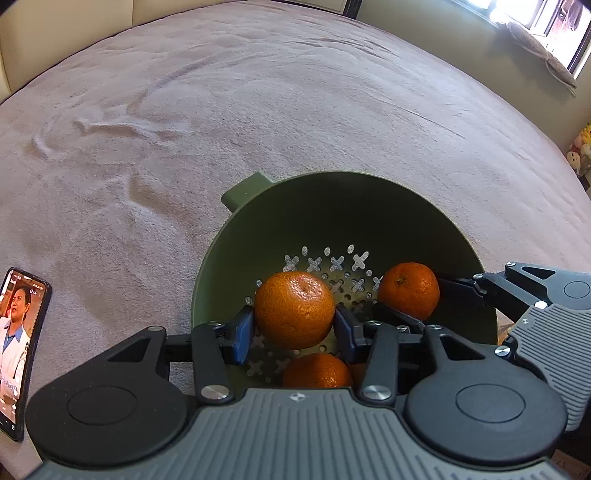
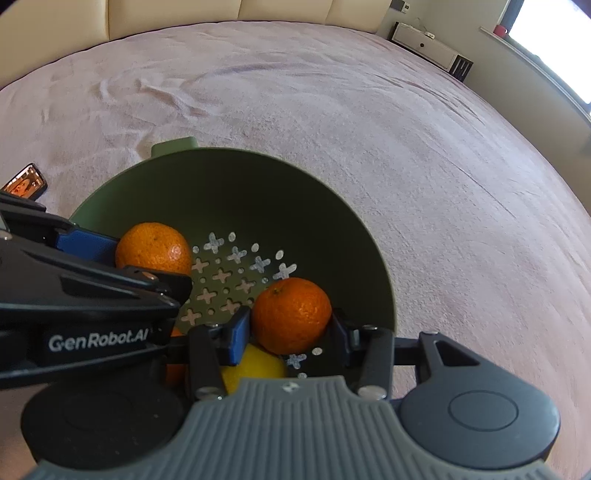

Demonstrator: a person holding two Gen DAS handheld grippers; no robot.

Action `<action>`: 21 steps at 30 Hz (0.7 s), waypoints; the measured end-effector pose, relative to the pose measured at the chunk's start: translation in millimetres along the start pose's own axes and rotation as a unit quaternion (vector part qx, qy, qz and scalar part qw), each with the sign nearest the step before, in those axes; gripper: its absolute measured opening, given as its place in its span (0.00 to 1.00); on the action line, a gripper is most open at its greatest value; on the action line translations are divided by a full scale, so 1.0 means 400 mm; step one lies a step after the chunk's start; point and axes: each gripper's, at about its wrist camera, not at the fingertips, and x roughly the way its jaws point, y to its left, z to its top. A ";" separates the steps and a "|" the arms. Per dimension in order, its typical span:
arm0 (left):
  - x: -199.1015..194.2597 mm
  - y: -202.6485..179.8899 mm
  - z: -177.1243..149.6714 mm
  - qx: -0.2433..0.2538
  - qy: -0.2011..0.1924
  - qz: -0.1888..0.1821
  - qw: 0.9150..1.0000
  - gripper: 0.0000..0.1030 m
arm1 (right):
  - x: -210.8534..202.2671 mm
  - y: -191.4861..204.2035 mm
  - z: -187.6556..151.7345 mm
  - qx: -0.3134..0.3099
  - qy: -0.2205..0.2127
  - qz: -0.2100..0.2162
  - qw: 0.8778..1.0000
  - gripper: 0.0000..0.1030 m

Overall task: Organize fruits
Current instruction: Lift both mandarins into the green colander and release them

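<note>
A green colander [image 1: 280, 206] with cross-shaped holes stands on a pink bedspread; it also shows in the right wrist view [image 2: 258, 184]. My left gripper [image 1: 294, 325] is shut on a tangerine [image 1: 294, 310] above the colander's inside. My right gripper [image 2: 290, 332] is shut on a second tangerine [image 2: 291, 314], also over the colander; that tangerine shows in the left wrist view [image 1: 409, 290]. Another tangerine [image 1: 317, 371] lies on the colander's bottom below my left gripper. A yellow fruit [image 2: 255, 369] lies in the colander under my right gripper.
A phone [image 1: 18, 354] with a lit screen lies on the bedspread at the left; it also shows in the right wrist view [image 2: 26, 182]. A cream headboard [image 2: 258, 11] runs along the far side. A white cabinet [image 2: 428, 46] stands at the far right.
</note>
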 end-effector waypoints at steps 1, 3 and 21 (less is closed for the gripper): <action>-0.001 0.001 0.000 -0.001 0.000 0.000 1.000 0.53 | 0.001 -0.001 0.002 0.001 0.001 0.000 1.000 0.42; -0.005 0.001 0.000 -0.002 -0.005 0.001 1.000 0.56 | 0.003 -0.001 0.004 0.003 0.004 0.000 1.000 0.42; -0.080 -0.024 0.019 -0.003 -0.038 -0.024 0.999 0.69 | -0.087 -0.026 0.018 0.048 -0.020 -0.010 0.999 0.54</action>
